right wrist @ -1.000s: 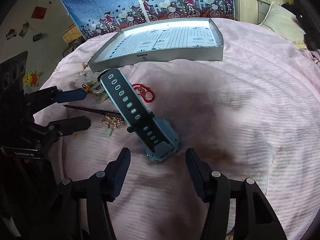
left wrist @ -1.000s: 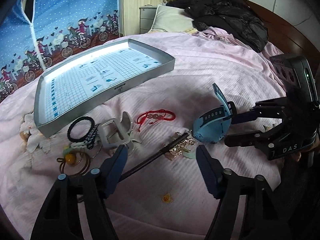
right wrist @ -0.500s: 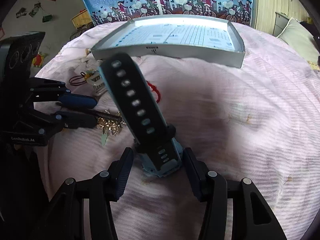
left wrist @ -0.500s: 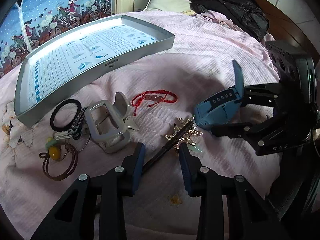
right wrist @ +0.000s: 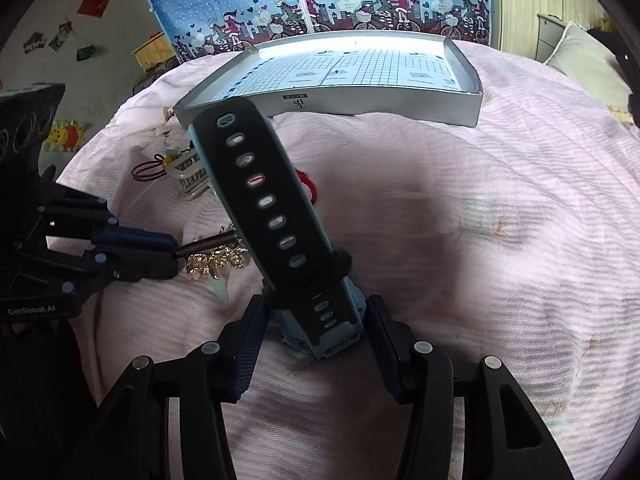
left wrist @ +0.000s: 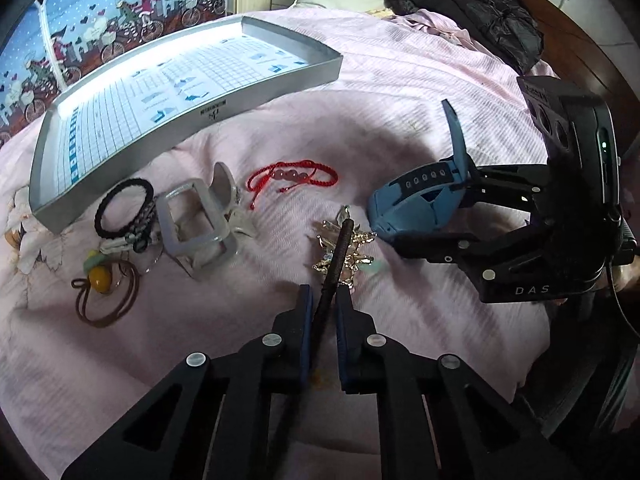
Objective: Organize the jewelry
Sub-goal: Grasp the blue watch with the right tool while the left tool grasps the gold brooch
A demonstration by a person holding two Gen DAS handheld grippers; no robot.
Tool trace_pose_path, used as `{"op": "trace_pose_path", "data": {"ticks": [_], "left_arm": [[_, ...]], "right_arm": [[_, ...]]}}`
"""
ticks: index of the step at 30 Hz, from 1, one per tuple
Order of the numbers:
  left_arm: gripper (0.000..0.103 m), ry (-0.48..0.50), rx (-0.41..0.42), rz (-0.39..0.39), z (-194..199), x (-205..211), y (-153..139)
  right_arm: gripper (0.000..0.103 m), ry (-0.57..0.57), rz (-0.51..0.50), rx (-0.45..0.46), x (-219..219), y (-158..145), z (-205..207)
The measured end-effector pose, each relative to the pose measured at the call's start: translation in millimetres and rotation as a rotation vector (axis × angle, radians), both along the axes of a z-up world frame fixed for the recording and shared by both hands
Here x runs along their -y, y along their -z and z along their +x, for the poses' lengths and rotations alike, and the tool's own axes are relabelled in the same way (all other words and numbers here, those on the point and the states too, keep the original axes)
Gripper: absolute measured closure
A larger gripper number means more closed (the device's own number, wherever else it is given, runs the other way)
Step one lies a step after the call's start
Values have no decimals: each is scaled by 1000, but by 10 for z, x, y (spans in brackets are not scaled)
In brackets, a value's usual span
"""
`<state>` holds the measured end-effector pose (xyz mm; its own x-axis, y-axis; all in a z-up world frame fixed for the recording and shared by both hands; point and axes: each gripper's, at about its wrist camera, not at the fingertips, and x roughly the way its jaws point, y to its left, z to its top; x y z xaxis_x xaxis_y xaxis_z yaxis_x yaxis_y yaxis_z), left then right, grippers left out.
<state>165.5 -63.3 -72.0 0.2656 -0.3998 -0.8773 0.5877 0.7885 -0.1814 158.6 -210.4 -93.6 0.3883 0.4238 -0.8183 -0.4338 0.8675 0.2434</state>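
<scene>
**A:** What do you have in front of you?

**B:** You're working over a pink bedspread (left wrist: 400, 92). The grey tray (left wrist: 256, 98) with the gridded sheet lies toward its far side, with nothing resting inside that I can see.

**A:** And your grippers?

**B:** Your right gripper (right wrist: 316, 328) has its fingers pressed against the blue watch (right wrist: 320, 320) body on both sides, the strap (right wrist: 260, 184) sticking up and away. Your left gripper (left wrist: 322, 308) is clamped on the dark stick (left wrist: 336, 256), whose far end lies over the gold brooch (left wrist: 348, 248), just beside the watch.

**A:** The rest?

**B:** Between the tray's near edge and your left gripper: the grey buckle (left wrist: 196, 228), the black hair tie (left wrist: 124, 208) touching it, the red cord bracelet (left wrist: 292, 176) and the brown elastic with a yellow bead (left wrist: 102, 280).
</scene>
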Motion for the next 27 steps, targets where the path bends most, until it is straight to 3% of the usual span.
{"op": "trace_pose_path", "data": {"ticks": [3, 8, 19, 25, 27], "left_arm": [[95, 18, -35, 8, 6, 15, 31], [98, 0, -23, 13, 5, 43, 40], [100, -107, 27, -95, -97, -13, -60], [100, -153, 79, -173, -132, -99, -237], [100, -166, 71, -168, -110, -102, -224]], "right_arm": [[55, 16, 5, -2, 19, -5, -18], [55, 37, 18, -7, 36, -11, -35], [59, 110, 176, -19, 231, -46, -80], [60, 79, 195, 32, 195, -131, -138], [60, 78, 192, 25, 187, -132, -133]]}}
